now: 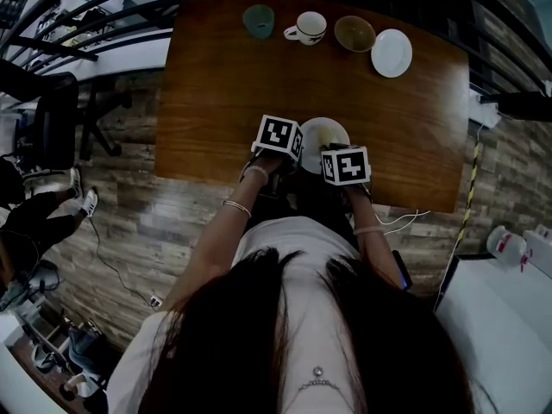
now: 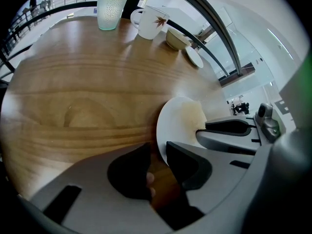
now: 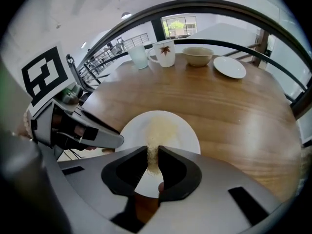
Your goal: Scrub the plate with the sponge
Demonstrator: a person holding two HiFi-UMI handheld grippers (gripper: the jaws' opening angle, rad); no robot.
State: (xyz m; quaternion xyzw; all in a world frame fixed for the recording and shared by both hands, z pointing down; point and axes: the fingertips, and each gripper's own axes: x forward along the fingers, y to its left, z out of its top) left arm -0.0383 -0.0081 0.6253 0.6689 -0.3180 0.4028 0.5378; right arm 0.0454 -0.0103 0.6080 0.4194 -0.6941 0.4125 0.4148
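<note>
The left gripper reaches down to the left rim of the white plate, which sits on the wooden tabletop close to its near edge, about midway along it. Its claw stands fairly wide. Bare wood shows through the gap, and the plate's rim runs along the inner face of the right-hand jaw. No view shows whether that jaw presses on the rim.

On the plate lies the sponge, a pale yellowish strip that runs from the plate's middle back toward the person.

The right gripper comes in over the plate's near side, just right of the left gripper. Its claw is narrow, with both jaws clamped on the near end of the sponge. The rest of the sponge rests on the plate's surface.

Four more pieces stand in a row along the far edge of the tabletop, well apart from the plate. From the left they are a pale green glass, a white mug with a leaf print, a tan bowl and a small white saucer nearest the far right corner.
</note>
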